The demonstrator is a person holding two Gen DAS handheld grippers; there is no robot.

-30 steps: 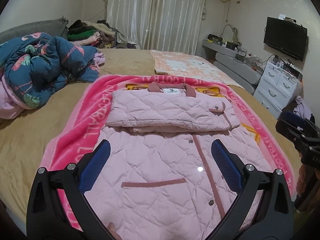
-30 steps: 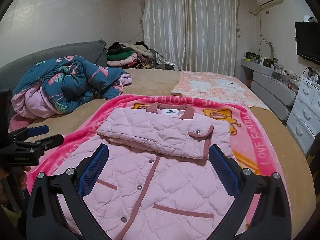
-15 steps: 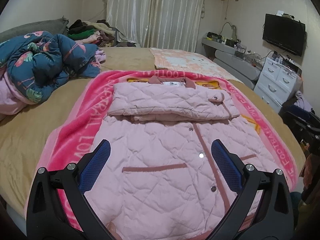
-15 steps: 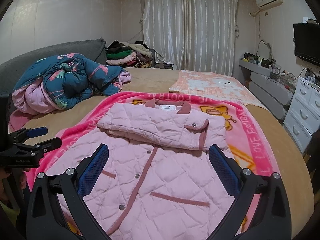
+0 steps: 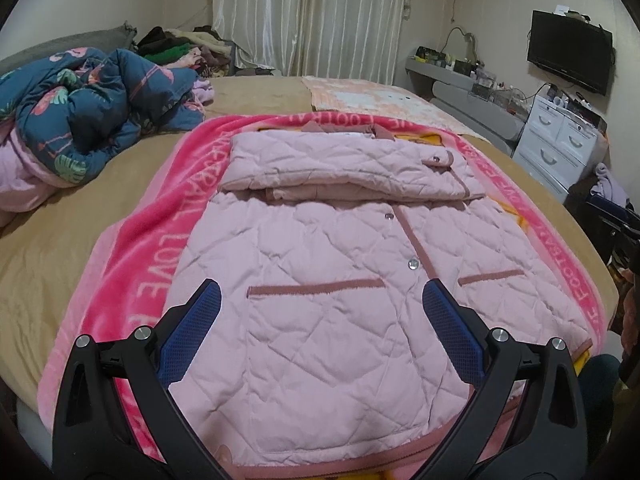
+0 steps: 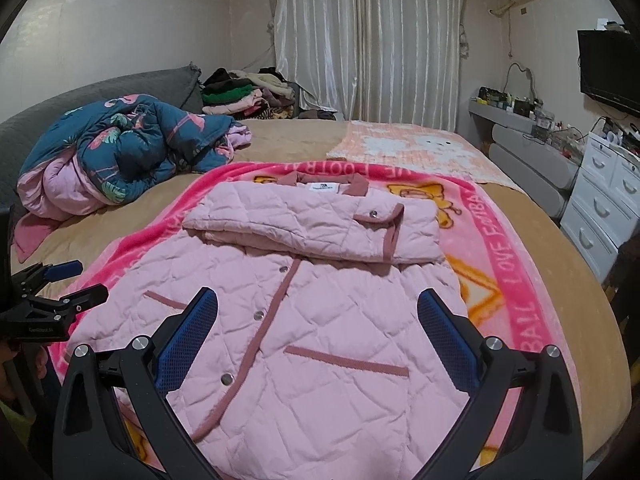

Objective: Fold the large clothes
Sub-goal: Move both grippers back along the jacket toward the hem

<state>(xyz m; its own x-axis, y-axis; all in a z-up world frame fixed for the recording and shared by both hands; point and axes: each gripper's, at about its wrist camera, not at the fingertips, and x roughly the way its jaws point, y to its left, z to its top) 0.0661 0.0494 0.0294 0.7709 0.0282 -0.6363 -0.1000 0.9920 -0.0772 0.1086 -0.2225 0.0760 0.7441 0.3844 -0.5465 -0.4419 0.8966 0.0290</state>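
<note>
Right wrist: blanket (image 6: 508, 264) reads "LOVE"; jacket (image 6: 320, 320) label (image 6: 323, 187) illegible.

Through my right wrist camera, my right gripper (image 6: 318, 320) hangs spread wide above the pink quilted jacket (image 6: 288, 320), holding nothing. The jacket lies face up on a pink blanket (image 6: 508, 280) on the bed (image 6: 280, 148), its sleeves folded across the chest. My left gripper (image 6: 72, 284) shows at the left edge, beside the jacket's hem.
</note>
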